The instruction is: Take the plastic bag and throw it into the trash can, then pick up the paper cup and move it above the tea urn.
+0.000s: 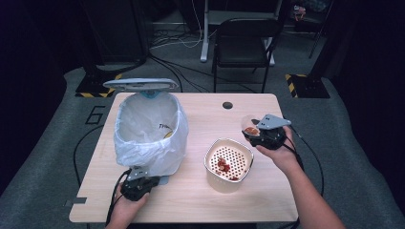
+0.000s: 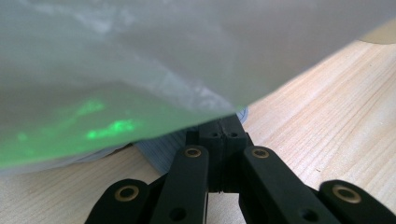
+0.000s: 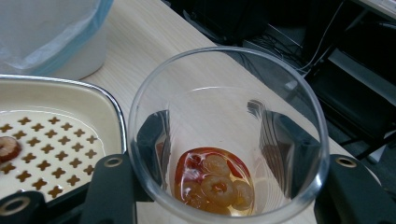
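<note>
Right gripper (image 3: pixel 224 186) clamps a clear glass (image 3: pixel 227 135) holding reddish fruit (image 3: pixel 212 184) beside the perforated strainer bowl (image 1: pixel 228 163); left gripper (image 2: pixel 223 135), jaws together, touches the lined bin (image 1: pixel 149 131).

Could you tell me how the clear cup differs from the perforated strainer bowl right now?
The clear cup is transparent and round; the strainer bowl is opaque cream and squarish. The cup is held in the right gripper; the bowl rests on the table. Both hold reddish fruit pieces.
</note>
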`<control>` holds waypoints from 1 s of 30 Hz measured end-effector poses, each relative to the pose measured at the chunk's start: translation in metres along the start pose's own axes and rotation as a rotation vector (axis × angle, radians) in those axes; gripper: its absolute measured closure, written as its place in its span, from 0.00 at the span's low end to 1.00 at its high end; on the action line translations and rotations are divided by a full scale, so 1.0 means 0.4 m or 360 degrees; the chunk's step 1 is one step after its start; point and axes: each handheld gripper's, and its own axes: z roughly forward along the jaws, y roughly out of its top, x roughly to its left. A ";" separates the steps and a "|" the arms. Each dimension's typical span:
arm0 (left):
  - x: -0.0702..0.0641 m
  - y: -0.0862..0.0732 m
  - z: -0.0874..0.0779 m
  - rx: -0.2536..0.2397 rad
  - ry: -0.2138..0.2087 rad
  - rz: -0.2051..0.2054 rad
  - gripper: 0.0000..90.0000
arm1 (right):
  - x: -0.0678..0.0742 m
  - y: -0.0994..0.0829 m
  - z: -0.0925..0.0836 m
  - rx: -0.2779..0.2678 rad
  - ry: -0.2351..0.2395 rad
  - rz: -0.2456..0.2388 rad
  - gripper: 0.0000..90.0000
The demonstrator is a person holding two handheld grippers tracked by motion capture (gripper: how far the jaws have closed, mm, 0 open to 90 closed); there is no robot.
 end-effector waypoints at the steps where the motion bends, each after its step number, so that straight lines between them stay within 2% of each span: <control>1: 0.000 0.000 0.000 0.0000 -0.0001 0.0000 1.00 | 0.002 0.004 -0.001 -0.0004 0.0002 -0.0008 0.48; 5: 0.000 0.000 0.000 0.0000 -0.0001 0.0002 1.00 | 0.010 0.023 -0.006 -0.0019 0.0017 -0.0096 0.48; 7: 0.000 0.000 0.000 0.0000 -0.0001 0.0001 1.00 | 0.012 0.027 -0.007 -0.0018 0.0018 -0.0103 0.48; 18: -0.001 0.000 0.000 0.0000 0.0002 0.0003 1.00 | 0.047 0.059 -0.023 -0.0046 0.0031 -0.0272 0.48; 19: -0.001 0.000 0.000 0.0004 0.0003 0.0007 1.00 | 0.055 0.064 -0.025 -0.0043 0.0025 -0.0309 0.48; 20: -0.001 0.000 0.000 0.0004 0.0003 0.0007 1.00 | 0.055 0.064 -0.025 -0.0043 0.0025 -0.0309 0.48; 23: 0.000 0.000 0.000 0.0001 -0.0001 0.0004 1.00 | 0.066 0.073 -0.029 -0.0050 0.0024 -0.0371 0.48; 24: 0.000 0.000 0.000 -0.0001 -0.0001 0.0001 1.00 | 0.074 0.078 -0.032 -0.0058 0.0014 -0.0418 0.48; 27: 0.000 0.000 0.000 0.0004 0.0001 0.0007 1.00 | 0.081 0.082 -0.034 -0.0060 0.0013 -0.0452 0.48; 29: -0.001 0.000 0.000 0.0003 0.0004 0.0010 1.00 | 0.095 0.088 -0.037 -0.0066 0.0016 -0.0518 0.48; 30: -0.001 0.000 0.000 0.0003 0.0004 0.0010 1.00 | 0.095 0.088 -0.037 -0.0066 0.0016 -0.0518 0.48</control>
